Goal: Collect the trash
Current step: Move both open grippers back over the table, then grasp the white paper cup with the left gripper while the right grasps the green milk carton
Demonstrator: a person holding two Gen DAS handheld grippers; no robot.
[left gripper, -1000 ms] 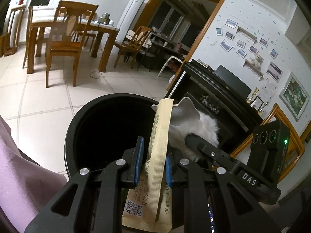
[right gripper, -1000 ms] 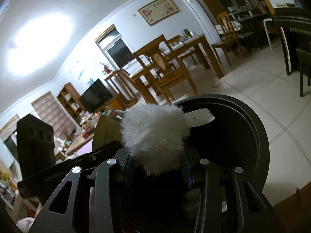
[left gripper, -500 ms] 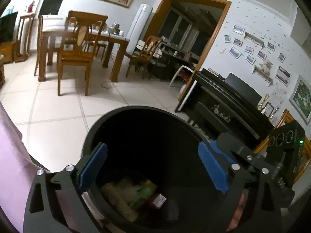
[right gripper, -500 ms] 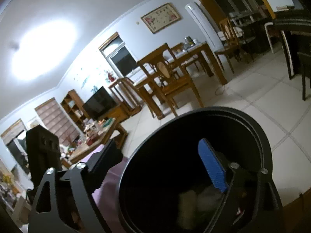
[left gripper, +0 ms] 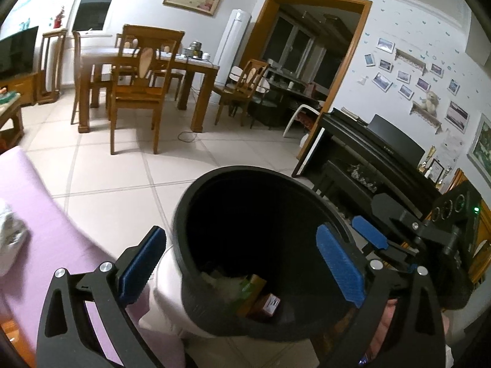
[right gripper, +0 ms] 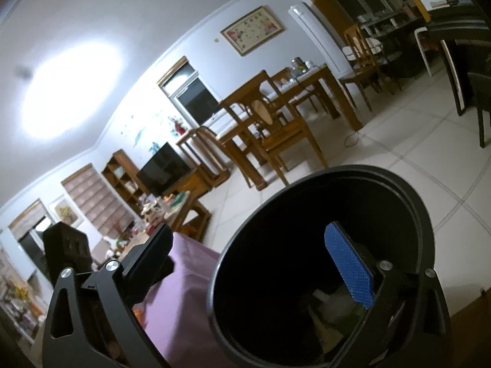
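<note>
A black round trash bin (left gripper: 260,178) stands on the tile floor beside a purple-covered table. Packets and wrappers (left gripper: 254,291) lie at its bottom; the right wrist view shows something white (right gripper: 325,300) down there too. My left gripper (left gripper: 241,266) hangs over the bin's near rim. Its jaws are opening, wide apart, with nothing between them. My right gripper (right gripper: 248,263) also hangs at the rim, jaws opening and holding nothing. Its blue pad (left gripper: 369,240) shows at the right of the left wrist view.
The purple cloth (left gripper: 46,214) runs along the bin's left, with a crumpled white thing (left gripper: 9,239) at its edge. A dark piano (left gripper: 383,153) stands right of the bin. A wooden dining table and chairs (left gripper: 144,86) stand across the open tile floor.
The left gripper let go of a beige paper packet and the right a white fluffy thing; both dropped into the bin. Both jaws spread wide and the grippers drew back a little.
</note>
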